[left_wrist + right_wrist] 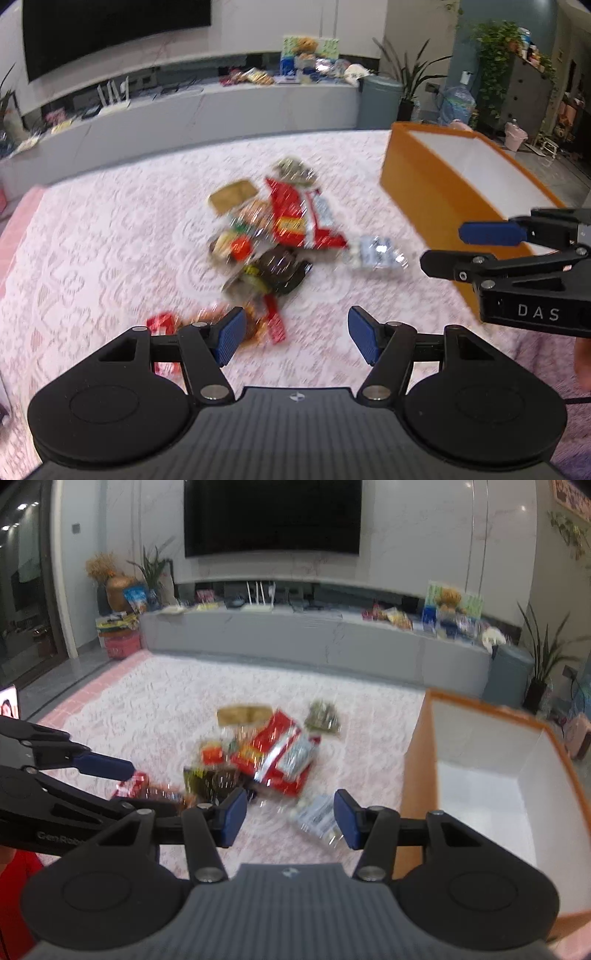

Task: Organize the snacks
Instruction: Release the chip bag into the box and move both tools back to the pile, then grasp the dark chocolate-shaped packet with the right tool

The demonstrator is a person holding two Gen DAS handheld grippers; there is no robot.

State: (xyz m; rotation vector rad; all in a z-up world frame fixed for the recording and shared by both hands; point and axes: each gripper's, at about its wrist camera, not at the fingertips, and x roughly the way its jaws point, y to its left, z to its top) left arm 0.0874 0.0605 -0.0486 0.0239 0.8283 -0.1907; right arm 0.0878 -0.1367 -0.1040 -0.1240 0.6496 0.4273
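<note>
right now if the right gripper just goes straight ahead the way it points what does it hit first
Probably the small silver-blue packet, lying just ahead between the open fingers of the right gripper. Depth is unclear in the blur; the red bag lies beyond.

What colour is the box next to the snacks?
Orange outside, white inside; the box shows best in the right wrist view.

White lace-patterned tablecloth (110, 229) with pink edge, blurred heap of snack packets (266, 236) at centre, silvery packet (376, 253) just beside heap, orange box (454, 184) at right

bright indoor light, heavy motion blur on the snacks (273, 236), fisheye-bent edges.
</note>
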